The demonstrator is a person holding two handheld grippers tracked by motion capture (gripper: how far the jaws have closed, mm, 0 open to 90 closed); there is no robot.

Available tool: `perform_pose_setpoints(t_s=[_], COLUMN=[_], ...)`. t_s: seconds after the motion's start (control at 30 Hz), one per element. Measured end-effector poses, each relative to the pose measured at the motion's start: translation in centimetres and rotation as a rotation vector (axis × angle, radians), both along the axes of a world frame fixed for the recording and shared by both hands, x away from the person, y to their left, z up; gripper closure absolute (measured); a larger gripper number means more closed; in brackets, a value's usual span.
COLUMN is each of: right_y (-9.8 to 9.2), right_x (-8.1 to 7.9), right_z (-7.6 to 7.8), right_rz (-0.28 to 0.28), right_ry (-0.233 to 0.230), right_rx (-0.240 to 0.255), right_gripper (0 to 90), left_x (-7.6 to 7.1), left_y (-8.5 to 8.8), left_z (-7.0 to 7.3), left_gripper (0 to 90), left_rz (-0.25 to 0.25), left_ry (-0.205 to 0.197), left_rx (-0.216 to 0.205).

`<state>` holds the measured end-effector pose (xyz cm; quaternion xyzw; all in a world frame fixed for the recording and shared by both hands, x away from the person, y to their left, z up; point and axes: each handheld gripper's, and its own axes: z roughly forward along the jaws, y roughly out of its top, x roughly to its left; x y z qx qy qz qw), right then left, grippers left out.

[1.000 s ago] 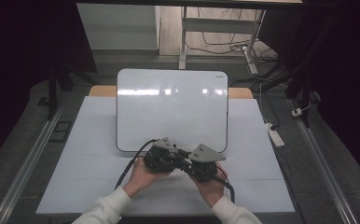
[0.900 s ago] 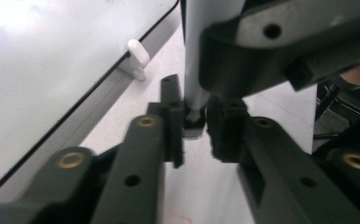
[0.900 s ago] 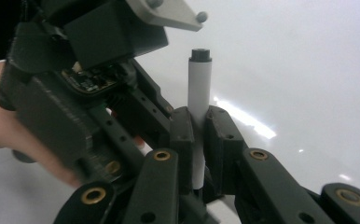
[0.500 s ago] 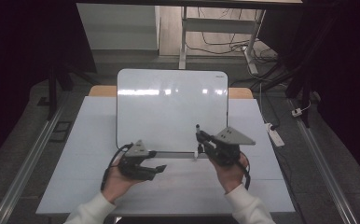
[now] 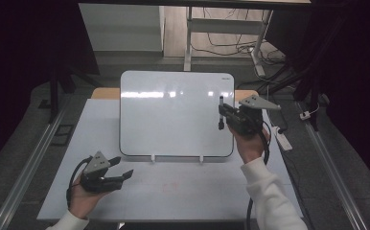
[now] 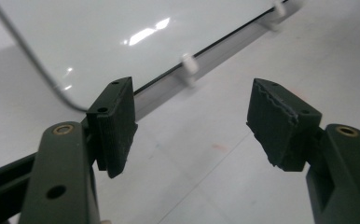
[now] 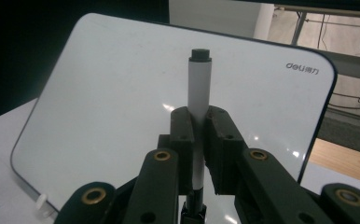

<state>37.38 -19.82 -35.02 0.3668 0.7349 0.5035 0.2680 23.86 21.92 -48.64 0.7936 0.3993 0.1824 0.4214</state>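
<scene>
One marker point(image 7: 199, 100) stands upright, clamped between the jaws of the right gripper point(image 5: 227, 116), raised in front of the right part of the whiteboard point(image 5: 173, 112). The single whiteboard, propped on the table point(image 5: 183, 191) on two small white feet, bears the brand "deli" with two characters too small to read at its top right corner point(image 7: 308, 69). The left gripper point(image 6: 192, 121) sits low near the table's front left; its jaws have just been opening and stand apart with nothing between them.
</scene>
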Motion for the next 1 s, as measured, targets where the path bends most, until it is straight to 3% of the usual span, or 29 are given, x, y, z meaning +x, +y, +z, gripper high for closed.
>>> perform_pose_setpoints(t_s=[0.17, 0.37, 0.5, 0.63, 0.73, 1.0], right_y=[0.2, 0.7, 1.2, 1.4, 1.3, 1.4], right_x=[2.1, 5.3, 7.3, 9.1, 10.4, 12.6], right_z=[1.5, 2.3, 2.1, 1.5, 1.0, 0.0], right_rz=[-0.030, -0.069, -0.097, -0.138, -0.156, -0.179], right_ry=[0.031, 0.100, 0.140, 0.148, 0.177, 0.197], right_rx=[-0.032, -0.080, -0.105, -0.139, -0.123, -0.111], right_gripper=[80.8, 80.8, 80.7, 80.7, 80.7, 80.6], left_x=[-0.4, -0.4, -0.3, -0.2, -0.1, -0.1], left_y=[0.9, 1.8, 2.1, 2.3, 2.4, 2.4], left_z=[-0.6, -1.1, -1.3, -1.5, -1.6, -1.6], left_gripper=[32.0, 32.0, 32.0, 32.0, 32.0, 32.3], left_rz=[0.030, 0.045, 0.050, 0.049, 0.049, 0.065], left_ry=[-0.001, 0.008, 0.010, 0.020, 0.021, 0.032], left_rx=[0.020, 0.003, -0.002, -0.010, -0.008, -0.004])
